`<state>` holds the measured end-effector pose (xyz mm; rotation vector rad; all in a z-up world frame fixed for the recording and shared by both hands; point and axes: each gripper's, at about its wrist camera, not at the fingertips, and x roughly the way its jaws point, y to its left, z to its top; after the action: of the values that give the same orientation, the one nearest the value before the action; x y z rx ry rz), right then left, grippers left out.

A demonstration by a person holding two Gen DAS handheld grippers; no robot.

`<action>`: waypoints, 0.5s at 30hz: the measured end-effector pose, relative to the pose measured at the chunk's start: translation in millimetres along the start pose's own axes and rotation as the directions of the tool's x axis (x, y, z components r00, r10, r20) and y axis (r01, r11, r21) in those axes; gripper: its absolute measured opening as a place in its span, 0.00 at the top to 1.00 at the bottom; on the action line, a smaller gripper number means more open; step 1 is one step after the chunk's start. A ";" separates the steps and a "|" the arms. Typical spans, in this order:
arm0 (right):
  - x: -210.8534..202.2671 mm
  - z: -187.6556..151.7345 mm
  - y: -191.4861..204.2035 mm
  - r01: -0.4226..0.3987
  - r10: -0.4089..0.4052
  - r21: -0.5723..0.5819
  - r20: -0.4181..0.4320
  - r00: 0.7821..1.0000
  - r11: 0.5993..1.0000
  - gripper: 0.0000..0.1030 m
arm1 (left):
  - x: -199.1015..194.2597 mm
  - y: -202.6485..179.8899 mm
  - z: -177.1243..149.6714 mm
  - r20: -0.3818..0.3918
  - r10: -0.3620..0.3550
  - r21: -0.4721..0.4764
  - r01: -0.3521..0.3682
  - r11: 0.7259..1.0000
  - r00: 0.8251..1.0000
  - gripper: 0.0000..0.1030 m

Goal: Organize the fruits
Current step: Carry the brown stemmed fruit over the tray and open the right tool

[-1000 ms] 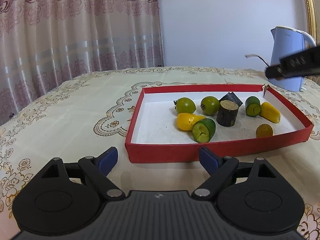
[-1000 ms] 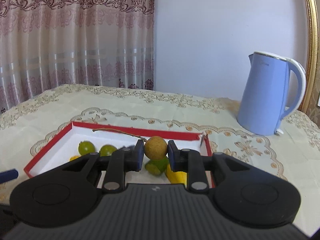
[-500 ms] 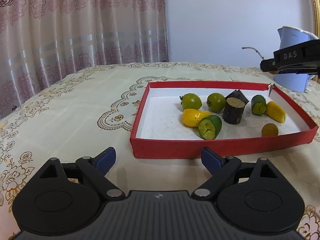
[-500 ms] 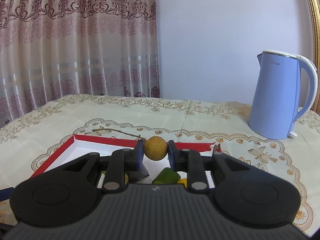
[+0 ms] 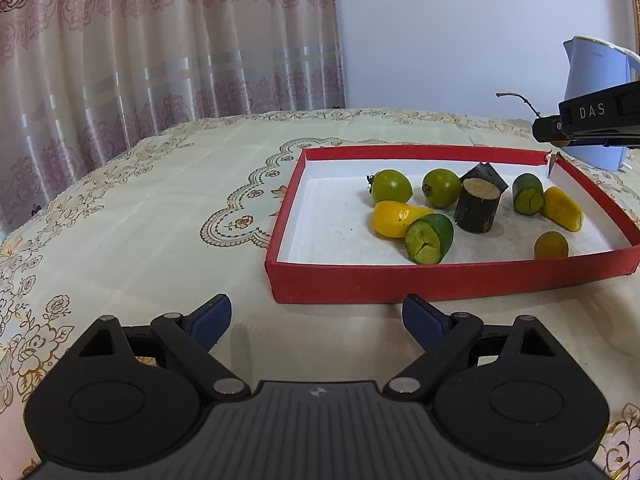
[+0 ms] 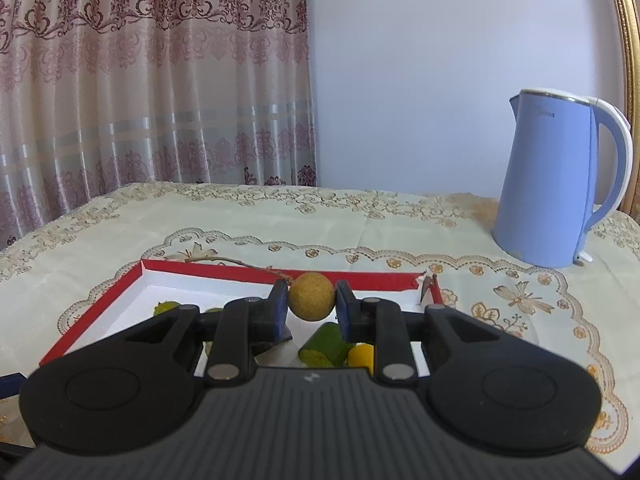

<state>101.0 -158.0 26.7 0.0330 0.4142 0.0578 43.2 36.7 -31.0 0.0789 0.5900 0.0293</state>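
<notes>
Left wrist view: left gripper (image 5: 316, 316) is sitting released, blue pads wide apart with nothing between them, hovering over the embroidered tablecloth (image 5: 140, 216) just near of the red tray (image 5: 440, 280); tray is lying right of centre, white inside; in it, far row: two green tomatoes (image 5: 392, 186) (image 5: 441, 187) side by side, dark cane stub (image 5: 478, 206) standing upright to their right, a cut green piece (image 5: 528, 194) touching a yellow piece (image 5: 562, 208) at far right; nearer: yellow fruit (image 5: 394, 218) touching a second cut green piece (image 5: 429, 239), and a small brownish round fruit (image 5: 551, 245) alone at near right; right gripper (image 5: 560, 140) is poking in from the right edge above the tray's far right corner, a thin twig (image 5: 518, 100) sticking up from its tip; blue kettle (image 5: 596, 100) is standing behind it, outside the tray.

Right wrist view: right gripper (image 6: 311, 300) is clenching a tan round longan (image 6: 311, 296), both pads pressing its sides, stem trailing off to the left; fruit is hanging in the air above the tray (image 6: 360, 278), over its far right part; green piece (image 6: 326, 344) and yellow piece (image 6: 361, 354) are showing below the fingers; kettle (image 6: 556, 184) is standing far right on the cloth, well apart from the tray; curtain (image 6: 152, 80) is hanging behind the table on the left.
</notes>
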 end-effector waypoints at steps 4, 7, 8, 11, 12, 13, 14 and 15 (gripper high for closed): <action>1.5 -1.5 -0.6 0.005 -0.005 0.001 -0.006 1.000 1.000 0.77 | 1.2 0.9 0.1 -0.008 -0.001 -0.002 0.001 1.000 1.000 0.10; 2.5 -2.5 -1.3 0.005 -0.005 0.004 -0.011 1.000 1.000 0.77 | 2.7 1.8 0.8 -0.016 -0.002 -0.007 0.002 1.000 1.000 0.10; 2.4 -2.6 -1.2 0.007 -0.007 0.005 -0.011 1.000 1.000 0.77 | 3.0 2.0 0.7 -0.019 -0.002 -0.008 0.002 1.000 1.000 0.10; 2.3 -2.7 -1.2 0.009 -0.009 0.006 -0.010 1.000 1.000 0.77 | 4.0 2.3 1.0 -0.026 -0.003 -0.009 0.003 1.000 1.000 0.10; 2.7 -2.5 -1.4 0.010 -0.010 0.006 -0.011 1.000 1.000 0.77 | 4.5 2.1 1.4 -0.027 -0.003 -0.008 0.002 1.000 1.000 0.10; 3.3 -2.7 -1.8 0.012 -0.012 0.006 -0.013 1.000 1.000 0.77 | 4.6 1.9 1.4 -0.029 -0.002 -0.007 0.002 1.000 1.000 0.10; 3.7 -2.9 -2.0 0.014 -0.014 0.007 -0.014 1.000 1.000 0.77 | 4.7 1.8 1.6 -0.030 -0.002 -0.006 0.001 1.000 1.000 0.10; 4.5 -2.9 -2.4 0.016 -0.016 0.008 -0.016 1.000 1.000 0.77 | 4.6 1.6 1.5 -0.030 0.000 -0.004 -0.001 1.000 1.000 0.10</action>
<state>104.1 -160.0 22.2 0.0372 0.4307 0.0409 47.8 38.4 -32.2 0.0743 0.6198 0.0324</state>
